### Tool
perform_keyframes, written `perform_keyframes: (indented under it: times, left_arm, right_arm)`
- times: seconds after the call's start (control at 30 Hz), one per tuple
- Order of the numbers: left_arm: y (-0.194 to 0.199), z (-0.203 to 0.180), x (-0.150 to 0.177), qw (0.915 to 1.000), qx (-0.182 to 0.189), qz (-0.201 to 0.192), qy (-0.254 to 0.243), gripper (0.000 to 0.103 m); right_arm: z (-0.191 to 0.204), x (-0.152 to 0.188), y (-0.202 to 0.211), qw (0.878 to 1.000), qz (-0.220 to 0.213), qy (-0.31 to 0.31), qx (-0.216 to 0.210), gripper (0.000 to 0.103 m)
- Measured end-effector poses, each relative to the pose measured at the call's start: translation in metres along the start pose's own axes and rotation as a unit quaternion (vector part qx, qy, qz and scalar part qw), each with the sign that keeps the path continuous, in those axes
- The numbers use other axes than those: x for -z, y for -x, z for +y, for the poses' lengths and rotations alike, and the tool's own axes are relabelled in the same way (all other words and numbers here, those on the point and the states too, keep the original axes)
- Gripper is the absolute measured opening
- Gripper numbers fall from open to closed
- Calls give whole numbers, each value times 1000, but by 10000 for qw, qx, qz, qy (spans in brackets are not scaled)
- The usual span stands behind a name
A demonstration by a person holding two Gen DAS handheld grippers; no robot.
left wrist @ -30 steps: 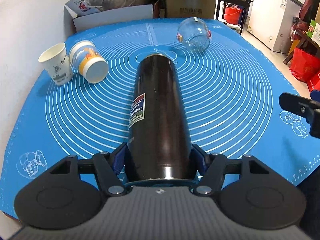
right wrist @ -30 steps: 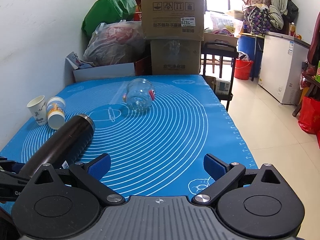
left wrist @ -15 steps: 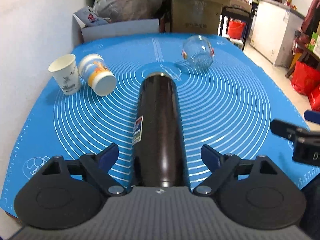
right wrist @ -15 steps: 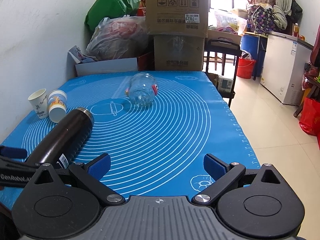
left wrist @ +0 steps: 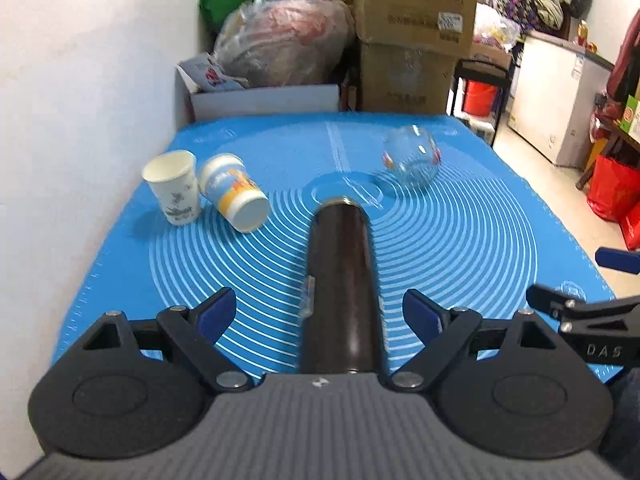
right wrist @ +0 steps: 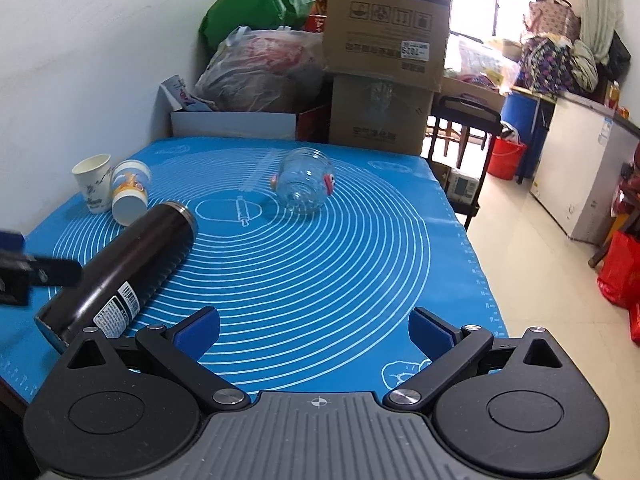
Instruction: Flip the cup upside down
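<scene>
The left gripper (left wrist: 316, 312) has its jaws spread wide, one blue pad on each side of the flask (left wrist: 342, 292) without touching it. The flask, dark with a metal rim at its far end, lies on its side on the blue mat (left wrist: 460, 240), pointing away along the middle of the left wrist view. In the right wrist view it (right wrist: 124, 272) lies at the near left, angled up to the right, its barcode label facing up.

The right gripper (right wrist: 314, 330) is also spread, with nothing between its pads, over the near edge of the mat (right wrist: 320, 272). Part of it (left wrist: 580, 316) shows at the right edge of the left wrist view.

At the far left of the mat a white paper cup (left wrist: 173, 188) stands upright, mouth up, close to the wall. Just right of it, touching or nearly so, a second cup (left wrist: 234, 196) with an orange and blue print lies tipped on its side, its base toward the camera. Further right and farther back a clear glass jar (left wrist: 412, 158) lies on its side.

Beyond the far end of the mat are stacked cardboard boxes (right wrist: 384, 52), a full plastic bag (right wrist: 260, 72) and a white box (right wrist: 234, 124).
</scene>
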State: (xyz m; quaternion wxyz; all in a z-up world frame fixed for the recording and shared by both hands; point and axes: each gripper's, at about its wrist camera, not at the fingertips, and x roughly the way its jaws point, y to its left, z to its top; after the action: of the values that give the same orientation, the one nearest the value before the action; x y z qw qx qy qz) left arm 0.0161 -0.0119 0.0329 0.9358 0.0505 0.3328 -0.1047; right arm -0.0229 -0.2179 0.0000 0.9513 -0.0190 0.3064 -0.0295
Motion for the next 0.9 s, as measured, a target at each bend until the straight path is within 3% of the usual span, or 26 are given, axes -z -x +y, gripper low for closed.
perform_keyframes:
  times: [0.17,0.27,0.37,0.47,0.57,0.63,0.73,0.9]
  left_arm:
    - [3,20,-2,9994,-245,-174,157,93]
    - [2,32,1,9987,-378,-197,285,94]
    - [1,41,8,9978,-529,-230,337,95]
    - [-1,48,17,9969,-644,-241,385,94]
    - [-3,56,24,9961,-731,-259,413,95]
    - [-3,62,29,9951,-835,-292,434,94]
    - [-2,75,34,9937,-895,-302,606,94]
    - [-2,97,44,9916,-956,-339,808,94]
  right_arm:
    - [15,-10,4,9986,-47,534,37,103]
    - [30,-20,2,9929,-7,1186,14,103]
    - [58,-32,-3,9726,-35,2307,279,103]
    - [90,-42,-8,9319,11,3598,448,103]
    - [125,-44,-11,8754,69,4812,452,103]
    - [150,-39,-13,8257,28,5618,518,103]
    - [183,-23,-21,7240,-62,6854,777,103]
    - [213,5,-41,5684,-15,8176,922,103]
